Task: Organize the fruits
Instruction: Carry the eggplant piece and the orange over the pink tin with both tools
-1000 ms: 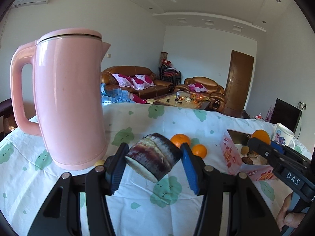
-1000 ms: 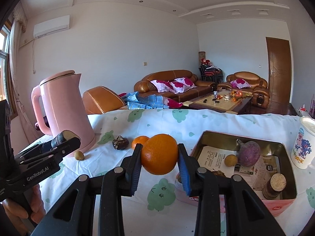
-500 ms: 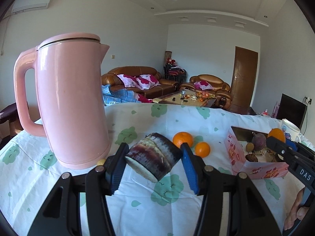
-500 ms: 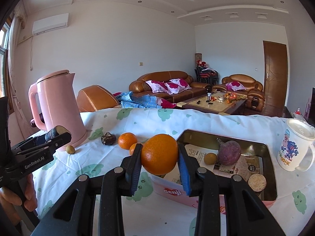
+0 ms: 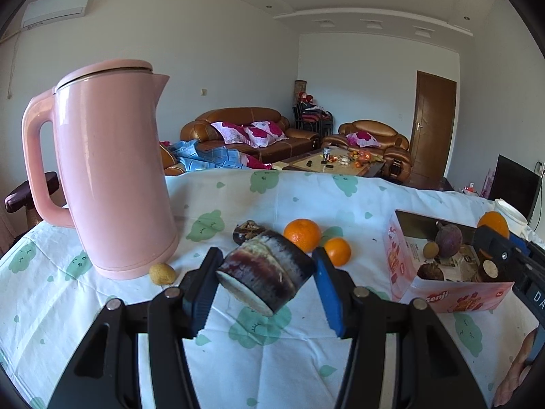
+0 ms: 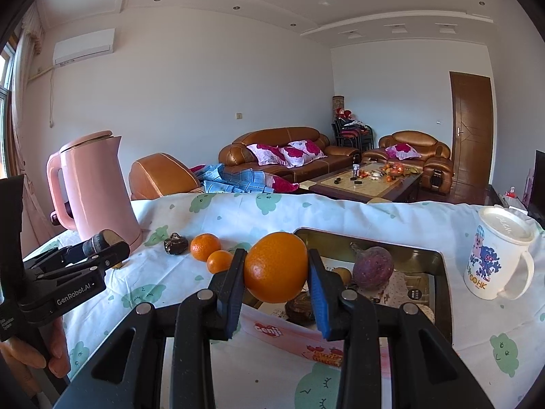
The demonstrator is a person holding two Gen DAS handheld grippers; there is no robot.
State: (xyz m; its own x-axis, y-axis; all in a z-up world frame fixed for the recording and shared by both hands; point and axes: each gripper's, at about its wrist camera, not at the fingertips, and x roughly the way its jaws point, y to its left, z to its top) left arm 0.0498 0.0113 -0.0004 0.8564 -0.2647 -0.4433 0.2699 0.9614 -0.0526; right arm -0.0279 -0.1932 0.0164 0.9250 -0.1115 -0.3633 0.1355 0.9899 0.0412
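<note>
Left gripper: fingers part-way open and clamped on a dark, banded sugarcane piece, which sits tilted between the pads, cut face toward the camera, clear of the tabletop; the pink kettle stands to its left. Right gripper: fingers pressed against both sides of a large orange, held in the air above the near wall of the pink box; two smaller oranges lie on the cloth between kettle and box.

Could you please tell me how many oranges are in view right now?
3: a large orange clamped in the right gripper, and two smaller ones, and, on the tablecloth beside the tin. More could be hidden in it.
</note>
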